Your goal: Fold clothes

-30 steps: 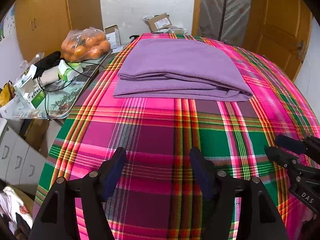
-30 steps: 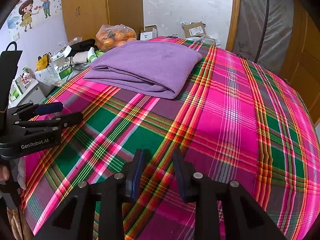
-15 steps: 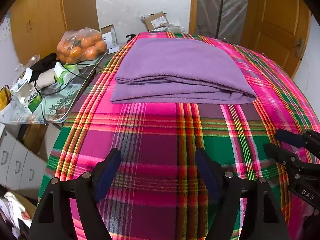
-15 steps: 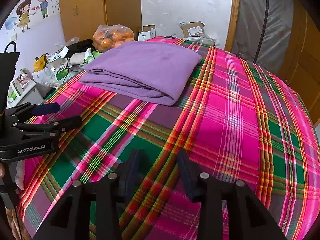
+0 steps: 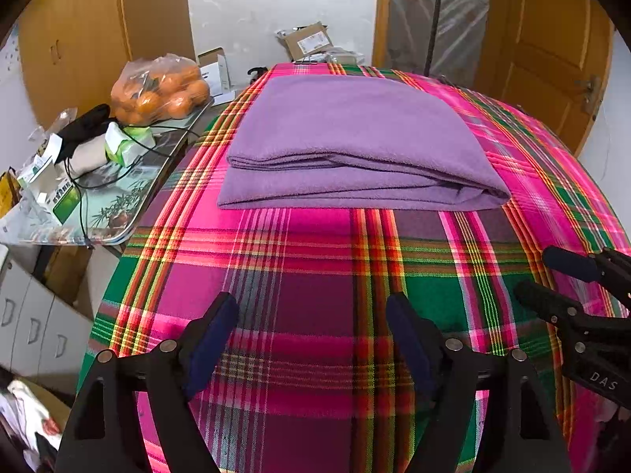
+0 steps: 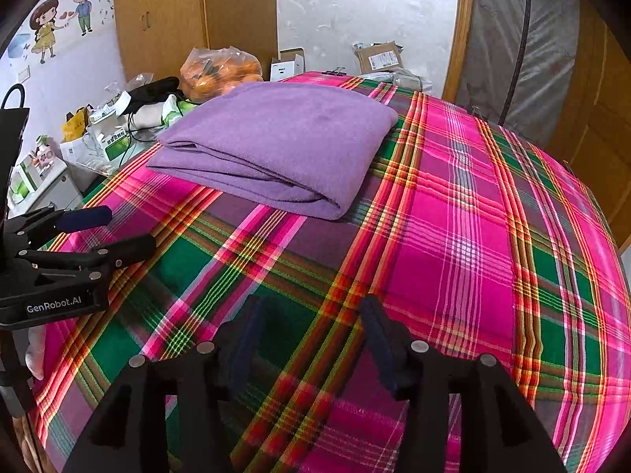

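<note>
A big plaid cloth (image 5: 315, 276) in pink, green and red covers the whole table under me. My purple cloth (image 5: 355, 146) lies folded flat on it, at the far end, well away from both my tools. Beside the table, on the left, a tray (image 5: 118, 213) holds a bag of oranges (image 5: 161, 90). My left gripper (image 5: 311, 315) is wide apart and holds nothing. My right gripper (image 6: 311, 315) is wide apart too, with nothing in it.
</note>
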`<state>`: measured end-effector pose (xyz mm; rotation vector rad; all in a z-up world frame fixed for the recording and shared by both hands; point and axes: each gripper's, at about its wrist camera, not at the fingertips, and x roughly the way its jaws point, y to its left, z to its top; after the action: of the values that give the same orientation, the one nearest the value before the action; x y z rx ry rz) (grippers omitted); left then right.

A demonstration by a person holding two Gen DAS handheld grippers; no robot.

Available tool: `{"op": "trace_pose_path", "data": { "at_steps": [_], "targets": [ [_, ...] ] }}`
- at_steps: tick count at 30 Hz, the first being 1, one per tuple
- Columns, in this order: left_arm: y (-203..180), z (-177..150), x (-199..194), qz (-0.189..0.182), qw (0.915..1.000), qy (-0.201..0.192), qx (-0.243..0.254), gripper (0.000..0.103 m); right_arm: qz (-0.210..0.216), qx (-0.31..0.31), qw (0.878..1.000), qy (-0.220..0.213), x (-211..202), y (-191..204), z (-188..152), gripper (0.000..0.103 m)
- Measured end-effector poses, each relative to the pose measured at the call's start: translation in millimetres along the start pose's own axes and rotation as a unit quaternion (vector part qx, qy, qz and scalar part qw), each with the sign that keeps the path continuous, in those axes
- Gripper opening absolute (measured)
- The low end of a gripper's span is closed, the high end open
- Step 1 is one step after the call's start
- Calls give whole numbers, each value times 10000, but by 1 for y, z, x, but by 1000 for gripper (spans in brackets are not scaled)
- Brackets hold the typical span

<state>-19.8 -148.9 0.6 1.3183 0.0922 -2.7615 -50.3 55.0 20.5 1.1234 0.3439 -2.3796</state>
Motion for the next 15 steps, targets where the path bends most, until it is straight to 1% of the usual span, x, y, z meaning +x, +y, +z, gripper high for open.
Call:
{"op": "trace_pose_path", "data": {
  "at_steps": [15],
  "targets": [
    [4,5,4,23,10000,16,-18,81,16,-25,10000,3,3,0,4,59]
  ]
}}
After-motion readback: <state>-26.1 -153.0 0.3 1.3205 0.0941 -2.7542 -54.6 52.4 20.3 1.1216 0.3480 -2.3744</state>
